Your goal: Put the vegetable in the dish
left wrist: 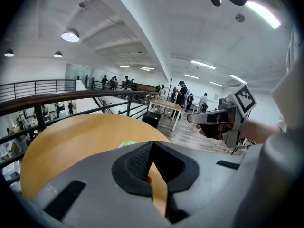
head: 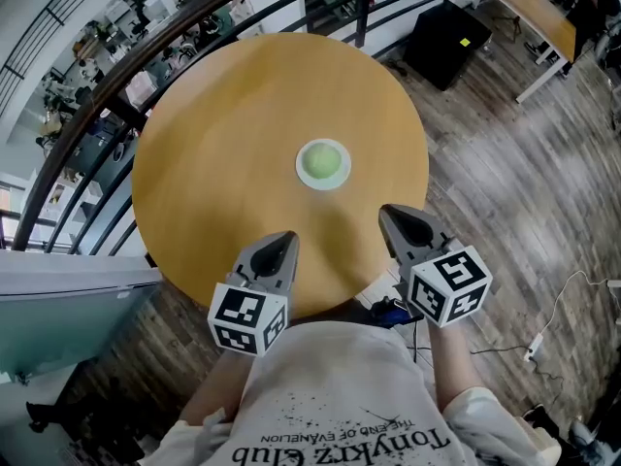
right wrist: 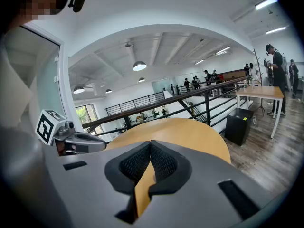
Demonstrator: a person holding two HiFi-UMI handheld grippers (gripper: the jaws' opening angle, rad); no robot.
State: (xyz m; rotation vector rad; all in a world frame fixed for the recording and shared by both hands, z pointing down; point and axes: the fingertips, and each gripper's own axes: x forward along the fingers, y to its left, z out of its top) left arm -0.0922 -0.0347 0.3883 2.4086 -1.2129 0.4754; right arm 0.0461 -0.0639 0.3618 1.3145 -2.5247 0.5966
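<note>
A pale green vegetable [head: 321,162] lies in a small white dish [head: 303,175] near the middle of the round wooden table [head: 223,163]. My left gripper [head: 286,238] hangs over the table's near edge, shut and empty, well short of the dish. My right gripper [head: 386,212] is at the near right edge, also shut with nothing in it. In the left gripper view the jaws [left wrist: 151,144] meet at their tips, and a sliver of the green vegetable [left wrist: 127,144] peeks over them. In the right gripper view the jaws [right wrist: 150,144] are likewise together, with the left gripper [right wrist: 102,144] at the left.
A dark metal railing [head: 146,51] curves behind the table. A black box [head: 446,42] and a long desk [head: 529,13] stand on the wooden floor [head: 524,192] at the back right. White cables [head: 558,304] lie on the floor at the right.
</note>
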